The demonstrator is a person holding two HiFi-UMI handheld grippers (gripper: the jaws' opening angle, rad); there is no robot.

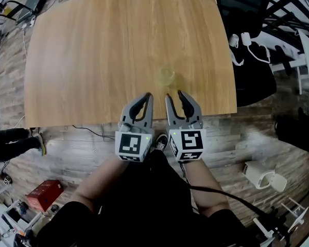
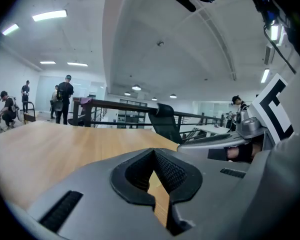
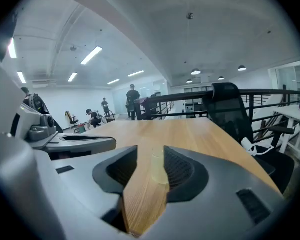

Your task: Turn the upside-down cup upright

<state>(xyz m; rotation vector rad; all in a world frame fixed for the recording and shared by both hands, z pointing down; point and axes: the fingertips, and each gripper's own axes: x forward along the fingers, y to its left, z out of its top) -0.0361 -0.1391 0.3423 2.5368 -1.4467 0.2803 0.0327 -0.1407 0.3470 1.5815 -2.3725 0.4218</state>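
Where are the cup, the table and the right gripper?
cup (image 1: 166, 77), head view, middle of its clear body.
table (image 1: 103, 50), head view, bare wood of its top.
right gripper (image 1: 175, 94), head view, midway between its fingertips.

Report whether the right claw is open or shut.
Open. The right claw shows a gap between its jaws; the cup stands beyond them, untouched.
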